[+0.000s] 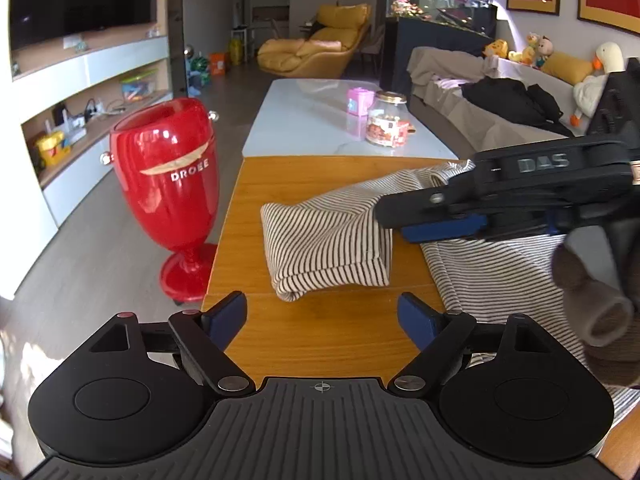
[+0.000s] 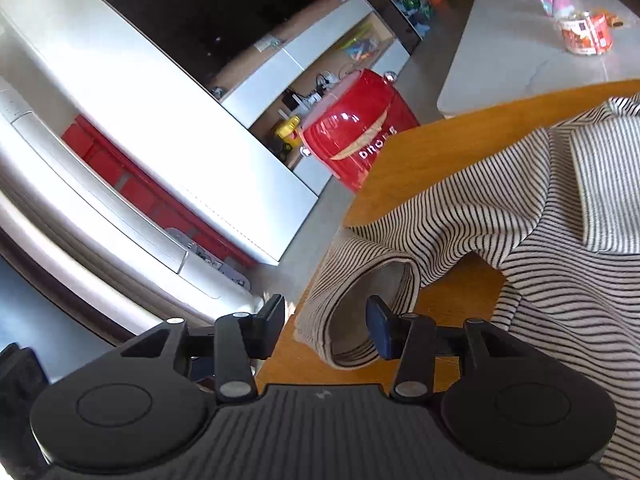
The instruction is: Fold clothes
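Left gripper (image 1: 322,316) jaws open; right gripper (image 2: 326,326) jaws open around striped sleeve (image 2: 360,280); shirt body cropped.

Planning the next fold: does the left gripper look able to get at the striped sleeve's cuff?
Probably yes. The left gripper is open over bare wooden table, with the sleeve cuff straight ahead; the right gripper sits farther up the sleeve, not between them.

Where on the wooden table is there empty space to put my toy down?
Bare wood shows on the orange-brown wooden table between the open left hand-held gripper and the black-and-white striped shirt's sleeve, and along the far edge behind it. The right side is crowded: the shirt and the right hand-held gripper cover it.
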The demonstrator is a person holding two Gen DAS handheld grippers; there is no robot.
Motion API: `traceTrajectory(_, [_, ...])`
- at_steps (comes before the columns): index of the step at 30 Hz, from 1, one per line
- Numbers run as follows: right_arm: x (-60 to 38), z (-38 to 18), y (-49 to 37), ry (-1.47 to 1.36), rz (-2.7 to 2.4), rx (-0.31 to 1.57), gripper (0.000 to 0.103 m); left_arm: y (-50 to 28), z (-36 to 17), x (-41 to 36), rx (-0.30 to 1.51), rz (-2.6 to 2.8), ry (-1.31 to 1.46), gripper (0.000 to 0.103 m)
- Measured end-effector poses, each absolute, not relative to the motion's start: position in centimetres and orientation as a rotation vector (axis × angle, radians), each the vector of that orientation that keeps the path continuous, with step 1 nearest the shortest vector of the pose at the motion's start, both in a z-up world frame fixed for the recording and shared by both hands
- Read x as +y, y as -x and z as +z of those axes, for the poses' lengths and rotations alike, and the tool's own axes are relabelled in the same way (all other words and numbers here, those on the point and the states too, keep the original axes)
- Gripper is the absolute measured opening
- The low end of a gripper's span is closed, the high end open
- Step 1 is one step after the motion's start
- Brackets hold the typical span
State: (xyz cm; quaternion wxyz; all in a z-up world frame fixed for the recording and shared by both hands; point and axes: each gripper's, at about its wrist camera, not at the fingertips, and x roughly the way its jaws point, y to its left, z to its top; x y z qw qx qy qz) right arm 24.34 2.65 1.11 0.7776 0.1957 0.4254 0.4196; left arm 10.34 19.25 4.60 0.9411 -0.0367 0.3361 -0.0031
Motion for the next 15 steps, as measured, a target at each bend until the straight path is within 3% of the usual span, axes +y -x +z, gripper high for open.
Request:
traceTrajectory(2, [4.0, 0.9, -25.0, -0.385, 0.906, 0.932, 0.011, -10.5, 5.2, 19.4, 0.692, -0.016, 0.124, 0.091])
traceTrajectory(3, [4.0, 1.7, -25.1, -0.358, 0.904, 0.911, 0.004, -10.6, 5.5, 19.4, 0.695, -0.02, 0.148, 0.094])
traceTrajectory(10, [-4.1, 11.9, -27.5, -0.187, 0.804, 0.596, 0.003, -13.3, 6.8, 15.8, 0.657, -0.159, 0.181, 0.097])
traceTrajectory(15, [-11.9, 16.2, -29.0, -0.04, 0.713, 0.466, 0.003, -14.6, 6.5, 12.2, 0.653, -0.234, 0.197, 0.097])
